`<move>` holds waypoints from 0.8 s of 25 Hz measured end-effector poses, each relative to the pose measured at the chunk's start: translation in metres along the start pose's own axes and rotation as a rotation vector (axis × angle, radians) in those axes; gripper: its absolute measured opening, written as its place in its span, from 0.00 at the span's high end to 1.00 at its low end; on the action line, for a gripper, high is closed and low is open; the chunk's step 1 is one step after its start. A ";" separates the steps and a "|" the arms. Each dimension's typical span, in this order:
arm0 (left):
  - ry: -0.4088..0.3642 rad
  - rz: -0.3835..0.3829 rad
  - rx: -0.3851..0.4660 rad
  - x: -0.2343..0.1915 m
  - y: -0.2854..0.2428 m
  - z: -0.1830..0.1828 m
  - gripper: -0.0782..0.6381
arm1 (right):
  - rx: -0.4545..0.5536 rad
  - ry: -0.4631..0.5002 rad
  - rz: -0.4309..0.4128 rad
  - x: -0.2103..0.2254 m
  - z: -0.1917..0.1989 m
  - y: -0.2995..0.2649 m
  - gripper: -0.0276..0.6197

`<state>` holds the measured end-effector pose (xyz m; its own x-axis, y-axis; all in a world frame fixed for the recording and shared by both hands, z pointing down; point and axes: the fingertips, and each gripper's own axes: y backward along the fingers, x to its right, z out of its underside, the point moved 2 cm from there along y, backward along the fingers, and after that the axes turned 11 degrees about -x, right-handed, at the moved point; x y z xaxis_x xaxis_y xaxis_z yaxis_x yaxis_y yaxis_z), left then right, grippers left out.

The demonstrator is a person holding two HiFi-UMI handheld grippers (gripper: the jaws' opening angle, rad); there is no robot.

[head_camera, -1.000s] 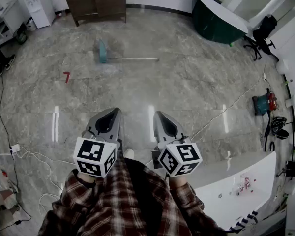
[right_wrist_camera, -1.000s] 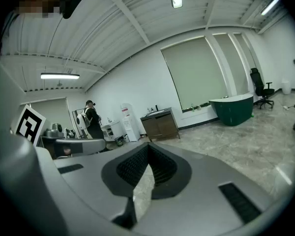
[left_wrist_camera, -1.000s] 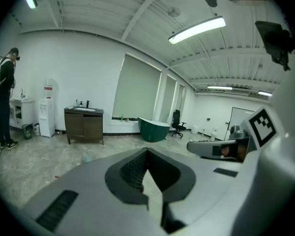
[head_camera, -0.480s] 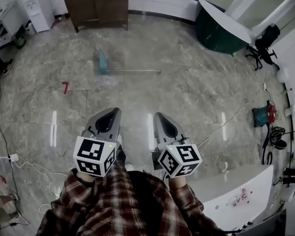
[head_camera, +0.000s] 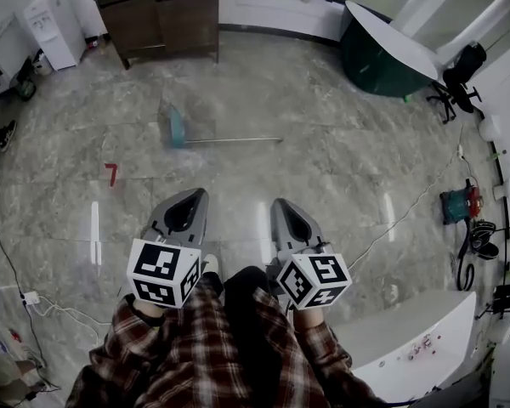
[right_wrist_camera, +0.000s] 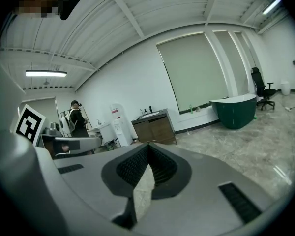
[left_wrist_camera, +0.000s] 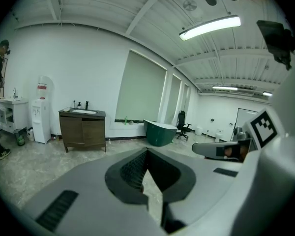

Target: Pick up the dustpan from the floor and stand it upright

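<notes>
Mostly grey marble floor (head_camera: pixel 340 168), filling the head view. Dark green bathtub (head_camera: pixel 370 53) sits far right; a brown wooden cabinet (head_camera: pixel 161 15) stands against the far wall, left of centre. White unit (head_camera: pixel 399 338) at near right, partly cut off by the frame edge. White water dispenser (head_camera: pixel 47 24) is far left, just left of the cabinet. Black office chair (head_camera: pixel 459 70) is at the far right, past the bathtub. The person's plaid sleeves (head_camera: pixel 153 355) are at the near edge, one gripper in each hand, side by side and pointing away.

Left gripper (head_camera: pixel 195 192): jaws together at the tips, nothing between them; its own view (left_wrist_camera: pixel 146 151) shows the same, with only floor visible through the gap behind the tips. Right gripper (head_camera: pixel 280 202): jaws also closed tip to tip and empty, confirmed in its own view (right_wrist_camera: pixel 148 146).

Dustpan (head_camera: pixel 178 127) lies flat on the floor, far of both grippers and well apart from them, slightly left of centre. Its teal pan is at the left end, and the long thin handle (head_camera: pixel 234 140) runs right from it. Neither gripper touches it. Small red mark (head_camera: pixel 112 173) is on the floor, left and a bit nearer than the pan.
</notes>
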<state>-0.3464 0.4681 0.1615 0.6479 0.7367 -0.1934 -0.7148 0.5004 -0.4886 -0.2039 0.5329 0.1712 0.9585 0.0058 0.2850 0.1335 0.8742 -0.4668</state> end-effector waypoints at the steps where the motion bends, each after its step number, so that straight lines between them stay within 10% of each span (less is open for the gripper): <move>1: 0.005 0.001 -0.006 -0.006 -0.005 -0.002 0.89 | -0.004 -0.006 0.006 0.002 -0.002 -0.006 0.94; 20: 0.098 -0.087 0.003 -0.033 -0.200 -0.120 0.89 | -0.069 0.054 -0.058 0.161 -0.138 -0.133 0.94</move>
<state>-0.1932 0.2893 0.1636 0.7300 0.6425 -0.2331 -0.6556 0.5619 -0.5044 -0.0323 0.3505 0.1640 0.9606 -0.0716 0.2685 0.2043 0.8370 -0.5076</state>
